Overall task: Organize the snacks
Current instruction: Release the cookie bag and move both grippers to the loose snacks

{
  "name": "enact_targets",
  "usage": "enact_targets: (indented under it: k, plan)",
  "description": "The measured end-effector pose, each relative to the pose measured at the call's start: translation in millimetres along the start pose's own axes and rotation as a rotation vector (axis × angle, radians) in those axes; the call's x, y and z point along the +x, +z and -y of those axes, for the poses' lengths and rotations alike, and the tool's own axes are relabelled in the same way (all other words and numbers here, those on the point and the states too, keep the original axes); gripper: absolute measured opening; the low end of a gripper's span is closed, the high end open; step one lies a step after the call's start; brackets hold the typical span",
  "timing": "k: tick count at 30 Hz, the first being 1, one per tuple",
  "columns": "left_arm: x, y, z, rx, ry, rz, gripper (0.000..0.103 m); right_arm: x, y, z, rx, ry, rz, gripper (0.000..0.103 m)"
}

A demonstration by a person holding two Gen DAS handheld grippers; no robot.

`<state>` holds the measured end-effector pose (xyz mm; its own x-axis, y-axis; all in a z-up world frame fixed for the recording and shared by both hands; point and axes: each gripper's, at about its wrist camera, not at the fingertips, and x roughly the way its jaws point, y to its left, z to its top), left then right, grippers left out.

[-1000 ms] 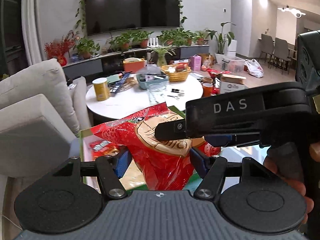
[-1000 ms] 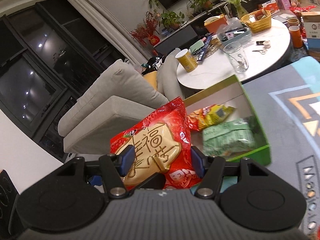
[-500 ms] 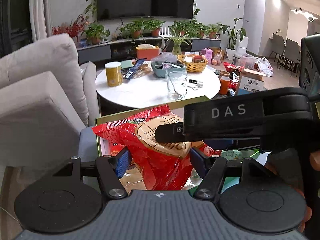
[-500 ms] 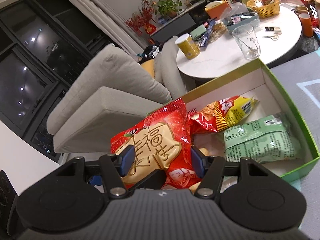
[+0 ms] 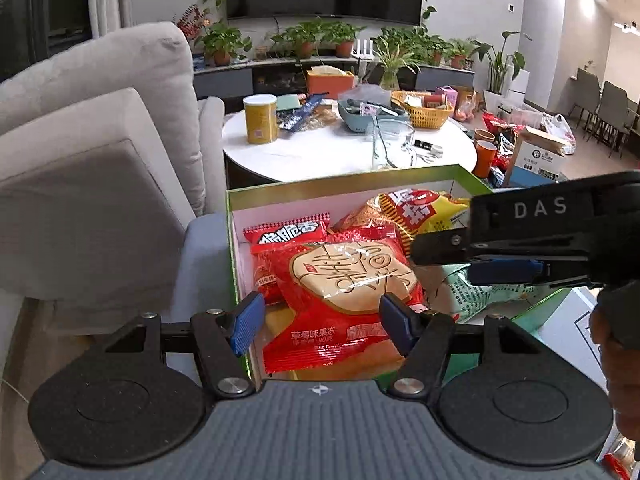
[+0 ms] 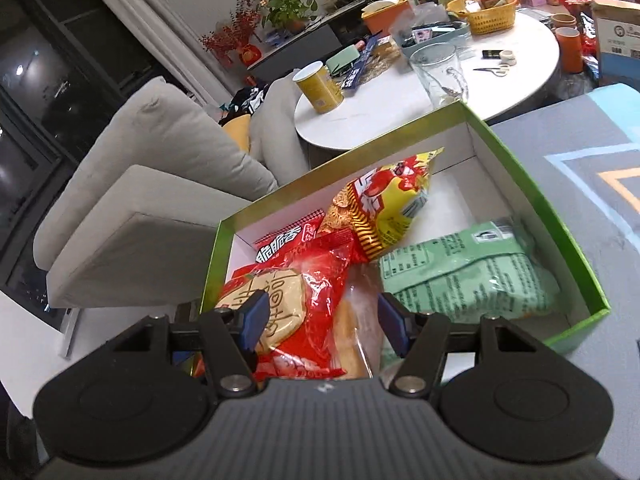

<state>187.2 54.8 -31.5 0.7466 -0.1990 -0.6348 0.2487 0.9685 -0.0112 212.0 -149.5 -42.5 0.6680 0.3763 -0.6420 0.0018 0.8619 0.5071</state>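
Observation:
A green-rimmed white box [image 5: 232, 240] [image 6: 532, 208] holds several snack bags. A red jelly bag [image 5: 340, 292] [image 6: 304, 292] with a round beige label lies in its near left part, on top of a smaller red pack [image 5: 286, 232] and a clear bag. A yellow-red chip bag [image 6: 384, 208] and a pale green bag [image 6: 468, 276] lie beside it. My left gripper [image 5: 322, 318] is open, its blue fingers either side of the red bag's near end. My right gripper [image 6: 320, 322] is open just above the same bag; it shows side-on in the left wrist view [image 5: 500, 256].
A grey sofa [image 5: 88, 184] stands left of the box. Behind it is a round white table [image 5: 340, 152] with a yellow can [image 5: 260, 118], a glass jug [image 6: 438, 70], baskets and scissors. A patterned grey mat [image 6: 592, 152] lies to the right.
The red jelly bag was held up by both grippers; now it lies flat in the box and both grippers have opened and let it go. Both views have lowered toward the box.

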Motion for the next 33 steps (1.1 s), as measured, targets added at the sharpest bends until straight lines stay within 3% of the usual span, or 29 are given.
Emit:
enact_targets:
  k: [13,33]
  plan:
    - [-64.9,-6.1,28.9,0.041,0.014,0.079,0.063,-61.0,-19.8,-9.5,-0.081,0.015,0.035,0.049]
    - [-109.6,-45.2,78.0,0.047,-0.034,0.072,0.068,-134.8,-51.4,28.8,-0.103,0.011,0.074,0.050]
